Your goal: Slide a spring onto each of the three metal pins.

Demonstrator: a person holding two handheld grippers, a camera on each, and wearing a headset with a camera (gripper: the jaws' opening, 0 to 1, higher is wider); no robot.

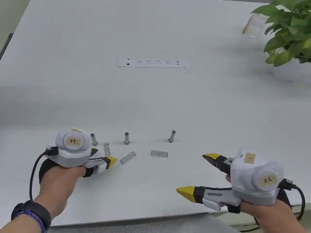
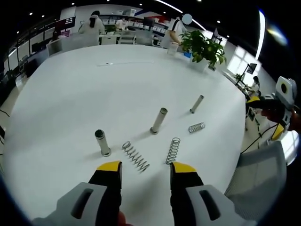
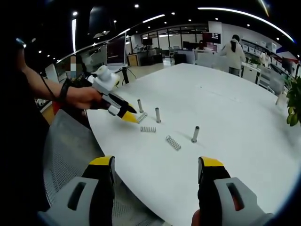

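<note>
Three short metal pins stand upright in a row near the front of the white table (image 1: 155,102): left pin (image 1: 94,140), middle pin (image 1: 127,138), right pin (image 1: 172,136). Three loose springs lie just in front of them: one (image 1: 107,148) by the left pin, one (image 1: 128,157) near the middle, one (image 1: 159,153) further right. My left gripper (image 1: 108,160) is open, its tips low over the table just short of the two nearer springs (image 2: 135,156) (image 2: 173,150). My right gripper (image 1: 198,174) is open and holds nothing, over the front edge to the right of the springs.
A white power strip (image 1: 151,62) lies across the middle of the table. A potted plant (image 1: 286,29) and a clear cup (image 1: 252,24) stand at the back right. The table's front edge (image 1: 146,218) runs just below both grippers. A grey mesh chair (image 3: 66,160) is beside the table.
</note>
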